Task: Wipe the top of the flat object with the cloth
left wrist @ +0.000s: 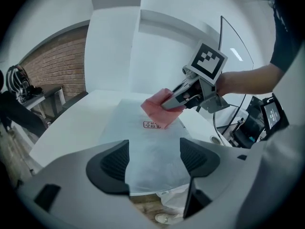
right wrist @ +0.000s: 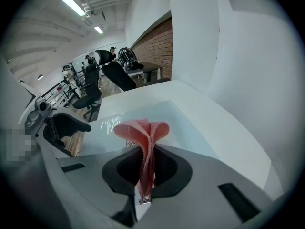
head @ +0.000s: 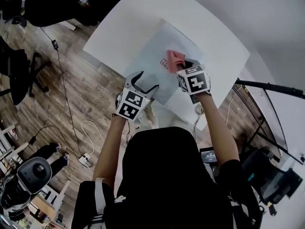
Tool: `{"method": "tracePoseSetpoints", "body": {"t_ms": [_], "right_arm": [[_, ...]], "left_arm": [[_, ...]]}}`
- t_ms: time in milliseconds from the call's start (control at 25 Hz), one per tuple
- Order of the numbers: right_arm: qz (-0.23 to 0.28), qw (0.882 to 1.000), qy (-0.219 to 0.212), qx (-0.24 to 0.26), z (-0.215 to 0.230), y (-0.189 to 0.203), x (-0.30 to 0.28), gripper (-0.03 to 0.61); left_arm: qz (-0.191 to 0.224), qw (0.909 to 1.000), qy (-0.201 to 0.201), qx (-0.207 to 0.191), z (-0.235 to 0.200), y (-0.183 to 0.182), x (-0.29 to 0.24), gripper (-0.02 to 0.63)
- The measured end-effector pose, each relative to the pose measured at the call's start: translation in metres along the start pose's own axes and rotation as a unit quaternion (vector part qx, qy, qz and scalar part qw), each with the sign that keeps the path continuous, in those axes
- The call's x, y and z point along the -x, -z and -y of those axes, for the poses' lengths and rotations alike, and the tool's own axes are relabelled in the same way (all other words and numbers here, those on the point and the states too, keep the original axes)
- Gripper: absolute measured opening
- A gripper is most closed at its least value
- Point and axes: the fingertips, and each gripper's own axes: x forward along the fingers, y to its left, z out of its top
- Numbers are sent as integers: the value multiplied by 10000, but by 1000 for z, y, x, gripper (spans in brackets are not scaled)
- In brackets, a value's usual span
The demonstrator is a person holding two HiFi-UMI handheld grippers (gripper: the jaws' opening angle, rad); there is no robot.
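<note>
Flat object (head: 153,49): pale, thin, sheet-like, w/ small red-print label (head: 164,62). Lying flat on white desk (head: 143,11), reaching desk's near edge, well clear of far edge.

Cloth (head: 174,59): pink, bunched, over sheet's right part, just beside label, toward desk's right edge. At or just above the surface; actual contact not readable.

Progress, as a judgement: early or mid-wipe. No streaks, dirt or damp marks as proof of coverage, so impossible to tell the done part. By position alone, prob. left to do: strip from label down to near edge, plus whole left side.

Right gripper (head: 182,66): clamped tight on cloth, fabric pinched btwn the pads, fanning out ahead of the tips. Cloth thus directly in front of gripper, btwn it & sheet.

Left gripper (head: 144,83): jaws wide apart, nothing btwn them. Hovering at sheet's near-left corner by desk's near edge, apart from cloth, sheet ahead & below. Prob. there to steady the sheet; no touch visible.
</note>
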Motion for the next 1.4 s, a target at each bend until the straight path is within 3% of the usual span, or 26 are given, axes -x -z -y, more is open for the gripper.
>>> {"method": "tracePoseSetpoints", "body": {"t_ms": [600,920,1400], "right_arm": [[840,9962,-12,-250,-48,-39,73,46],[1361,9903,-132,-252,-84,-62,110,46],[2331,9716,-251,-314,-132,-109,185,48]], "left_arm": [[697,9973,-235,74,13,-52,79,341],[1432,9887,-420,130,14,-95,134,339],[2067,9767,-576,-93,31,-134,206,339]]}}
